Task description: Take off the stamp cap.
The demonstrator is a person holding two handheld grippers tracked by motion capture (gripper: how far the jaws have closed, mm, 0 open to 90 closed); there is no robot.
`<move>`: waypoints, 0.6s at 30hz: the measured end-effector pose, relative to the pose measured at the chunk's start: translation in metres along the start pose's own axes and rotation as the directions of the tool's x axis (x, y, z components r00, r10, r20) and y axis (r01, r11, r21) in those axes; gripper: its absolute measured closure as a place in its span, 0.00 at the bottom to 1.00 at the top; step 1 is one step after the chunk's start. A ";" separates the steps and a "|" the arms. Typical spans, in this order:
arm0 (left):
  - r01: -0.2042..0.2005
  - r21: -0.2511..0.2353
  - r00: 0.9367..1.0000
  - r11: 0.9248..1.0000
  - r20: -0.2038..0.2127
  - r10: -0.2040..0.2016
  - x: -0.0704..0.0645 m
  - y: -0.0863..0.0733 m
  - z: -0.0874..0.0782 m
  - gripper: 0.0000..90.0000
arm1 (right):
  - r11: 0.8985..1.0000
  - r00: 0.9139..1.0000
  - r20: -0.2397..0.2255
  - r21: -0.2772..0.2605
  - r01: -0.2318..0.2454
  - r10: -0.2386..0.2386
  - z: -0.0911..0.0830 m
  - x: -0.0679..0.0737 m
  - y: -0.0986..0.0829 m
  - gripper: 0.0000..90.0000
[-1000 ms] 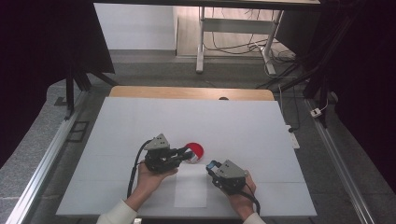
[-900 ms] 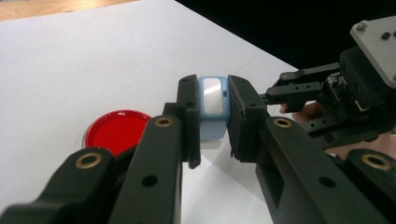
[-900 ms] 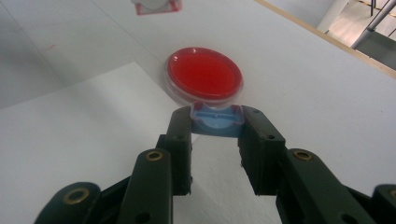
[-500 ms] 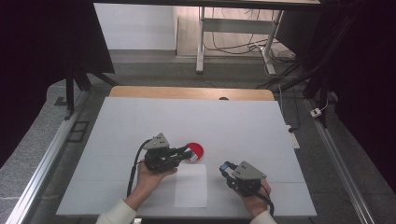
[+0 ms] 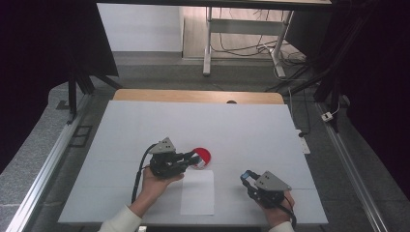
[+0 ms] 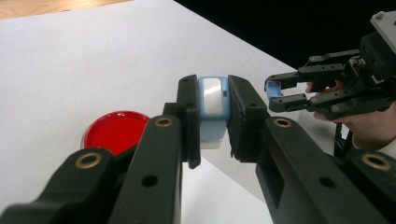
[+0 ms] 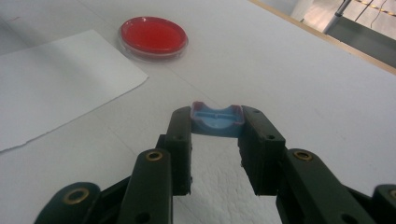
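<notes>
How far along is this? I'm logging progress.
Done: the blue cap is off, shut in the right gripper, apart from the stamp-like blue body clamped in the left gripper. Left, probably: using it on the white sheet or red dish.

A lab or test room: a bare white desk (image 5: pixel 145 130) ringed by black curtains (image 5: pixel 43 53), metal frame rails (image 5: pixel 43 159), loose floor cables (image 5: pixel 251 46) and a red dish (image 5: pixel 201 155).

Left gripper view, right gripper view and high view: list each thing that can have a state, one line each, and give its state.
left gripper: shut on the blue stamp body.
blue stamp body: held off the table, cap off.
right gripper: shut on the blue cap.
blue cap: hollow side up, off the body.
red dish: flat on the table, untouched.
paper sheet: flat, blank.
</notes>
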State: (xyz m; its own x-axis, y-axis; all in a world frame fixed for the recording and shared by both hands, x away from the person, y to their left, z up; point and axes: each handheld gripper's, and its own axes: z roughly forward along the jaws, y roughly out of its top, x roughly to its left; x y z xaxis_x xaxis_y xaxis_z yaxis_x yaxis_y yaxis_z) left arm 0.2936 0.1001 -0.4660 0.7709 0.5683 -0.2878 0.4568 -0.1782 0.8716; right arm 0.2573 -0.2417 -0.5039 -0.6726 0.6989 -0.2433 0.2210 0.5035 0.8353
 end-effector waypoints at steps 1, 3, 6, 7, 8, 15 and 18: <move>0.000 0.000 1.000 1.000 0.000 0.000 0.000 0.000 0.000 0.84 | 1.000 1.000 0.005 0.000 -0.004 0.004 -0.002 -0.001 -0.001 0.72; 0.000 0.001 1.000 1.000 0.001 0.000 0.000 0.000 -0.001 0.84 | 1.000 1.000 0.011 0.004 -0.015 0.015 -0.005 -0.002 -0.005 0.72; 0.000 0.001 1.000 1.000 0.001 0.000 0.000 0.000 -0.001 0.84 | 1.000 1.000 0.026 0.022 -0.012 0.011 -0.010 -0.003 -0.011 0.72; -0.001 0.001 1.000 1.000 0.002 0.001 0.000 0.000 -0.001 0.84 | 1.000 0.999 0.029 0.023 -0.014 0.014 -0.011 -0.004 -0.013 0.72; -0.002 0.001 1.000 1.000 0.002 0.002 0.000 0.000 -0.001 0.84 | 1.000 0.999 0.035 0.028 -0.014 0.013 -0.013 -0.005 -0.015 0.72; -0.002 0.004 1.000 1.000 0.001 0.002 -0.001 0.000 0.000 0.84 | 0.999 0.998 0.058 0.030 -0.022 0.021 -0.021 -0.012 -0.021 0.72; -0.003 0.004 1.000 1.000 0.001 0.003 -0.001 0.000 0.000 0.84 | 0.999 0.998 0.065 0.027 -0.028 0.026 -0.023 -0.015 -0.023 0.72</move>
State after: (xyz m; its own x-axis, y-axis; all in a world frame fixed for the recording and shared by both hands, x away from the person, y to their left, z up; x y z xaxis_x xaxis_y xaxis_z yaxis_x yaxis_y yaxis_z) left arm 0.2929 0.0999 -0.4658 0.7725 0.5673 -0.2855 0.4563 -0.1831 0.8708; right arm 0.2459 -0.2751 -0.5079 -0.6196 0.7431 -0.2527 0.2589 0.4974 0.8280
